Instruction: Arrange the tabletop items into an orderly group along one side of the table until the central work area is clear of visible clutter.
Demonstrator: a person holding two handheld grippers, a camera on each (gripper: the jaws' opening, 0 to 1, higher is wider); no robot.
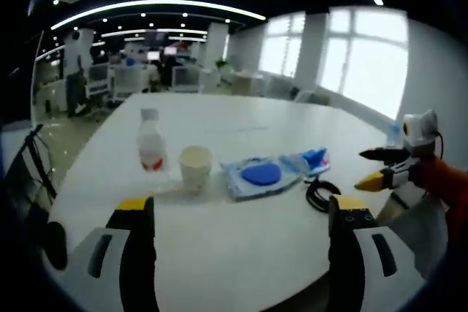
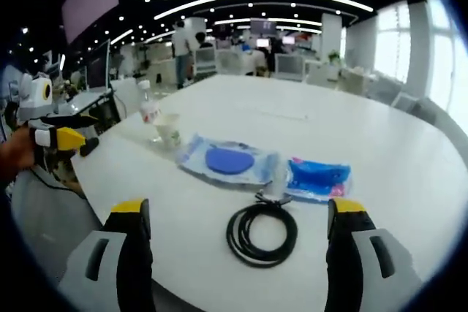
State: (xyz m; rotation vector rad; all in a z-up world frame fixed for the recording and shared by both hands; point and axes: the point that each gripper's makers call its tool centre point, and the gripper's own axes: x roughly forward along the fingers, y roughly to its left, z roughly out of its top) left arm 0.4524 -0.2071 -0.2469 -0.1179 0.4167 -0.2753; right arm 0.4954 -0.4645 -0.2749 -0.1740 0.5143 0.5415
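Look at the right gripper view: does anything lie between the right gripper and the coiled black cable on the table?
Nothing visible does. The right gripper is open, and the cable lies on bare table directly ahead between its jaws. The wipes pack and blue packet lie beyond the cable.

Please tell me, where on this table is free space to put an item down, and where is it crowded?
Free: the wide white table beyond the items, toward the windows. Crowded: the row of bottle, paper cup, wipes pack and blue pouch, with the coiled black cable in front.
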